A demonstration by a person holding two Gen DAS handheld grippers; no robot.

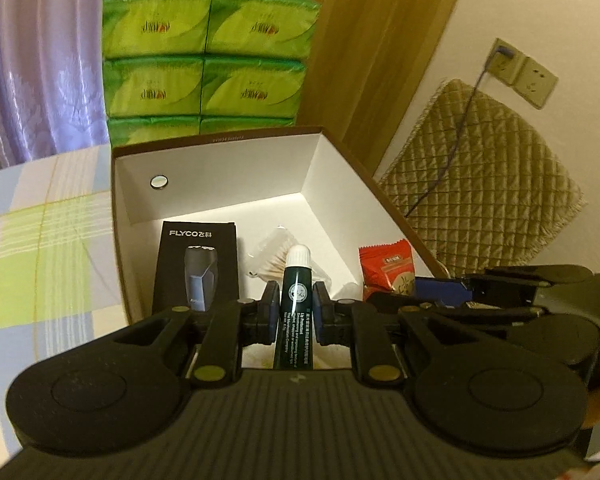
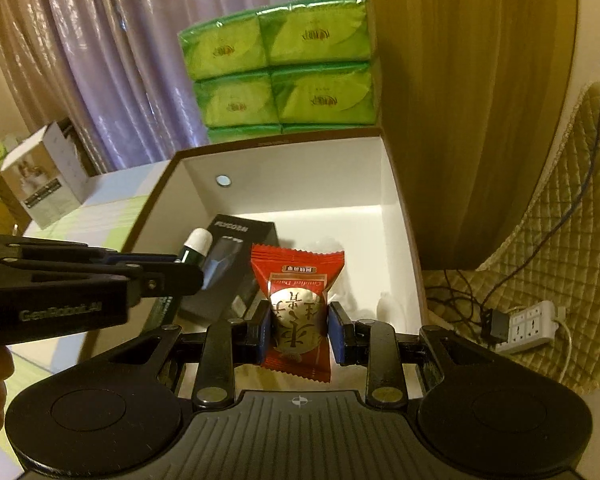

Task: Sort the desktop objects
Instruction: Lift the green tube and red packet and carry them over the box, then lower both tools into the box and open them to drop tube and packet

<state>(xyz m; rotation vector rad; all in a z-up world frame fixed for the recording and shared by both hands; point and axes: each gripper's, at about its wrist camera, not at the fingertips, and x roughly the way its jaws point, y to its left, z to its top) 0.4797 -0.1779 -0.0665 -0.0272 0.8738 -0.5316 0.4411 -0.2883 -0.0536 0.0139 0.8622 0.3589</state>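
Observation:
A dark green tube with a white cap [image 1: 295, 304] is clamped in my left gripper [image 1: 296, 306], held over the near edge of a white-lined cardboard box [image 1: 228, 160]. My right gripper [image 2: 298, 330] is shut on a red candy packet [image 2: 298, 308], also above that box [image 2: 284, 160]. Inside the box lie a black shaver carton [image 1: 196, 266] and a clear bag of cotton swabs [image 1: 270, 254]. The left gripper with the tube [image 2: 194, 248] shows at the left of the right wrist view, and the red packet [image 1: 388, 270] at the right of the left wrist view.
A stack of green tissue packs [image 1: 208, 60] stands behind the box. The table has a checked cloth [image 1: 40, 240]. A small white carton [image 2: 44, 180] sits at the table's far left. A quilted cushion [image 1: 480, 200], a wall socket [image 1: 520, 70] and a power strip [image 2: 528, 326] are on the right.

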